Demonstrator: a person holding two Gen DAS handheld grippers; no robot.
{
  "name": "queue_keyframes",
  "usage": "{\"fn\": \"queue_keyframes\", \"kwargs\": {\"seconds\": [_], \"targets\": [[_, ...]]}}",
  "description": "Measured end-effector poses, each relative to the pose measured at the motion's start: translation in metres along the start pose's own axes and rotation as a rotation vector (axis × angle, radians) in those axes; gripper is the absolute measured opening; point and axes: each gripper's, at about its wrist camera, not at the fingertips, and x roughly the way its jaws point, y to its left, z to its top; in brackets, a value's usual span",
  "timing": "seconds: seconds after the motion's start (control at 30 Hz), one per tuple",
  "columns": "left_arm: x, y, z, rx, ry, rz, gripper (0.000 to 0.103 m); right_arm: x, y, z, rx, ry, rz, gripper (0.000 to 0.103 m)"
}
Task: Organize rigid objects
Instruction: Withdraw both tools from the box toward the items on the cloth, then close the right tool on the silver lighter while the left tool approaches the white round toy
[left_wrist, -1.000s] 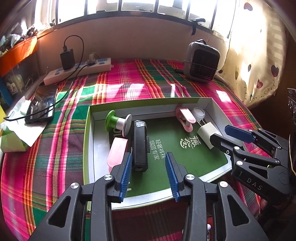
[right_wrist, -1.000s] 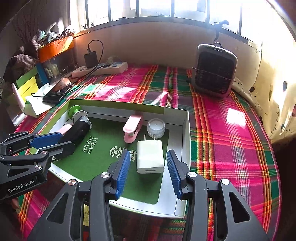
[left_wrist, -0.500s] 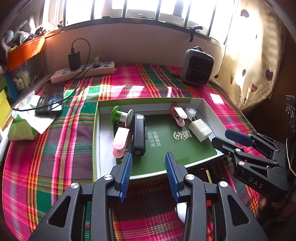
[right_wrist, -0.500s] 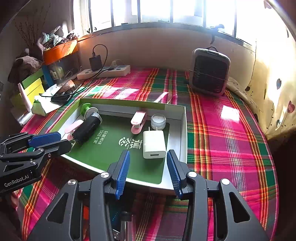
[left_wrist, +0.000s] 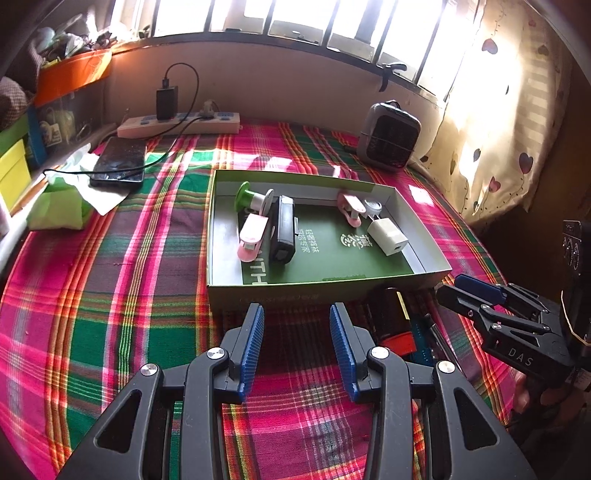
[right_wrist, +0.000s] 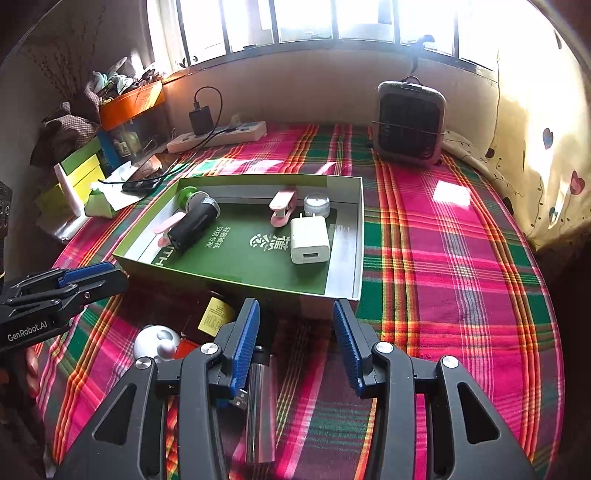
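A green-rimmed box (left_wrist: 325, 293) lies on the plaid cloth. It holds a green spool (left_wrist: 245, 194), a pink clip (left_wrist: 253, 234), a black device (left_wrist: 283, 230), a second pink clip (left_wrist: 351, 206), a small clear jar (left_wrist: 373, 206) and a white charger (left_wrist: 388, 236). My left gripper (left_wrist: 297, 345) hovers open before the box's front wall, empty. My right gripper (right_wrist: 295, 339) is open and empty too, near the box's (right_wrist: 236, 284) front right corner, with the charger (right_wrist: 309, 240) beyond it. A dark bottle (right_wrist: 216, 319), a white round object (right_wrist: 157, 343) and a silver cylinder (right_wrist: 260, 406) lie loose in front.
A small heater (left_wrist: 389, 142) stands at the back right. A power strip (left_wrist: 181, 123) with a plugged adapter runs along the wall, and a phone (left_wrist: 120, 160) on white tissue lies at the left. Curtains (left_wrist: 517, 129) hang along the right.
Both grippers have drawn back from over the box toward the near side. The box now looks farther off, and the loose objects in front of it have come into view.
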Motion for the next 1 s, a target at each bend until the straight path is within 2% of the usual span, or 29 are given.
{"fn": "queue_keyframes", "kwargs": {"seconds": [0.2, 0.43, 0.77, 1.0], "targets": [[0.001, 0.001, -0.012, -0.014, 0.021, -0.018, 0.036, -0.007, 0.003, -0.019, -0.007, 0.023, 0.028, 0.043], [0.002, -0.002, -0.02, -0.017, 0.037, -0.042, 0.036, -0.006, 0.007, -0.033, -0.022, 0.062, 0.022, 0.043], [0.004, -0.004, -0.026, -0.019, 0.058, -0.045, 0.036, -0.002, 0.007, -0.04, -0.026, 0.076, -0.021, 0.043], [0.007, -0.008, -0.025, -0.019, 0.065, -0.055, 0.036, 0.002, 0.003, -0.042, -0.027, 0.084, -0.017, 0.043]]}}
